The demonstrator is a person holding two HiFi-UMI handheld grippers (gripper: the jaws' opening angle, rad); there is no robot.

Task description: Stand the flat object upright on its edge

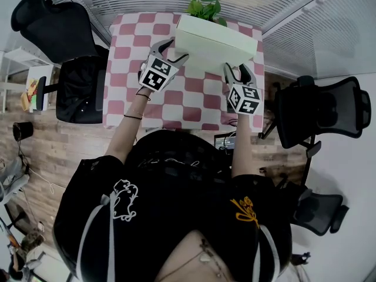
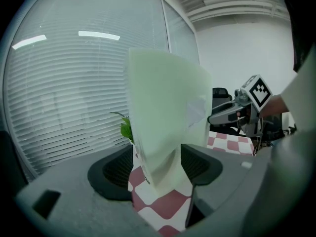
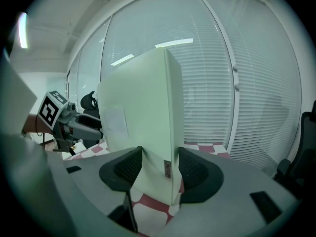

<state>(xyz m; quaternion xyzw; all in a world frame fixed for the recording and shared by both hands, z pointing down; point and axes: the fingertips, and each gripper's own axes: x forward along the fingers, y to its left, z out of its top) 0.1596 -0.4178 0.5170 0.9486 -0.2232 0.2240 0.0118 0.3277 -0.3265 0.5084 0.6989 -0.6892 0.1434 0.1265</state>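
Checkered table [image 1: 125,69], pale box [image 1: 216,37] on edge, long axis sideways, left tongs [image 1: 176,50] and right tongs [image 1: 235,70] clamping ends.

From the head camera I look steeply down over the person's body onto the table [image 1: 126,69], some way below. Each gripper camera sits just behind its own jaws, facing the window blinds [image 3: 212,83] at close range — the pale box [image 1: 214,37] fills the middle. All three views share box and table; the view from the left gripper [image 1: 176,50] catches the right gripper [image 1: 235,70], and the reverse.
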